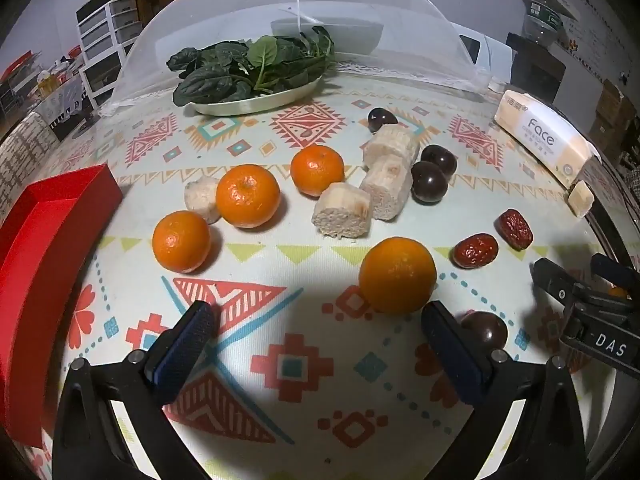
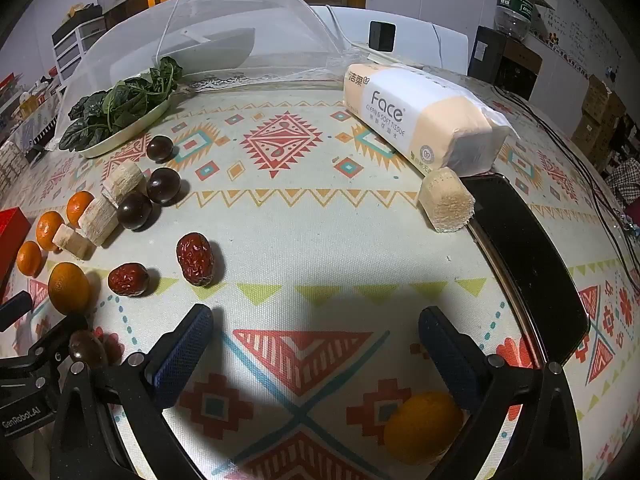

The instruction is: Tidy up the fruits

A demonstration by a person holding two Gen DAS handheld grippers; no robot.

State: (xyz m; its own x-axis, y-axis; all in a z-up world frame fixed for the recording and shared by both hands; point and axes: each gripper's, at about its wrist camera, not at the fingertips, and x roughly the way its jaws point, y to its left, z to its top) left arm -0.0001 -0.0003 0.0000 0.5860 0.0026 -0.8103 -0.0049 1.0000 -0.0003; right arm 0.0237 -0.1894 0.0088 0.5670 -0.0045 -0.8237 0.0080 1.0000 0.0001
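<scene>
Several tangerines lie on the patterned tablecloth; the nearest tangerine (image 1: 397,275) sits just ahead of my left gripper (image 1: 318,334), which is open and empty. Pale sugarcane pieces (image 1: 386,184), dark round fruits (image 1: 429,182) and two red dates (image 1: 476,251) lie beyond. One dark fruit (image 1: 485,330) sits beside the left gripper's right finger. My right gripper (image 2: 316,340) is open and empty over bare cloth. A tangerine (image 2: 422,426) lies under its right finger. The dates (image 2: 195,259) are ahead of it to the left. Another sugarcane piece (image 2: 446,200) lies by the tissue pack.
A red box (image 1: 36,264) stands at the left edge. A plate of spinach (image 1: 256,76) sits under a mesh food cover (image 1: 304,20) at the back. A tissue pack (image 2: 420,114) and a black tray (image 2: 528,264) lie at the right.
</scene>
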